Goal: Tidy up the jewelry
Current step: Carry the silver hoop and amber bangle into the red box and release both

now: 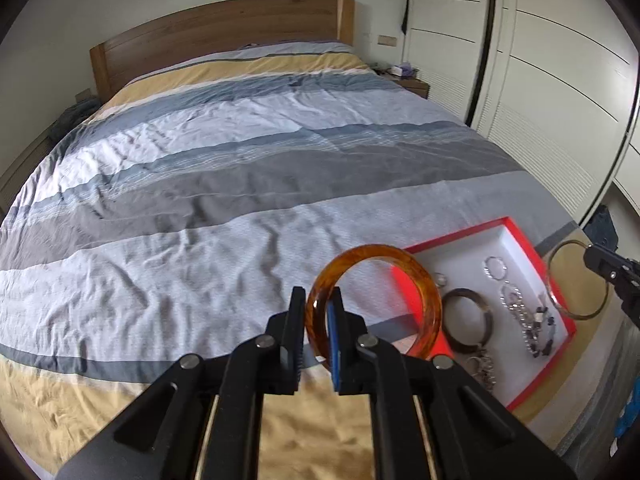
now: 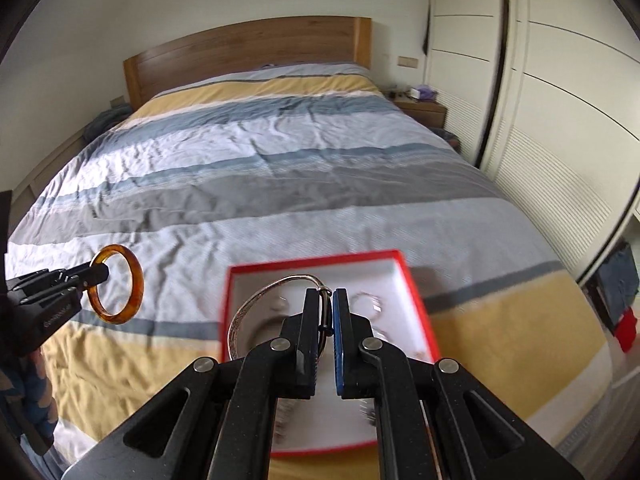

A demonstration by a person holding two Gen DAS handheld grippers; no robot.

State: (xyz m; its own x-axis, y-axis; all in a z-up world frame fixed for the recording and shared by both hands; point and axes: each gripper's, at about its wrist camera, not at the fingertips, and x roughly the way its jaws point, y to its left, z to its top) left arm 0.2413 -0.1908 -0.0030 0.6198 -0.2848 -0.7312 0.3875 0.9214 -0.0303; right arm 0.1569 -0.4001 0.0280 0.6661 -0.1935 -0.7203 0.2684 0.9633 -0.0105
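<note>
Clamping an amber bangle (image 1: pixel 374 300) in the left jaws, the right jaws pinch a silver bangle (image 2: pixel 256 304).

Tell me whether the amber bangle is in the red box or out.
Out. The left tool holds the amber bangle above the bedspread, beside the red box.

Left gripper (image 1: pixel 318 300): matte black linkage arms with round silver pivot screws; one finger black with a toothed edge, the other faced with a blue pad. Right gripper (image 2: pixel 323 300): same build, black finger on the left, blue-padded finger on the right. Seen from the right wrist, the left gripper's side carries small white lettering, illegible.
</note>
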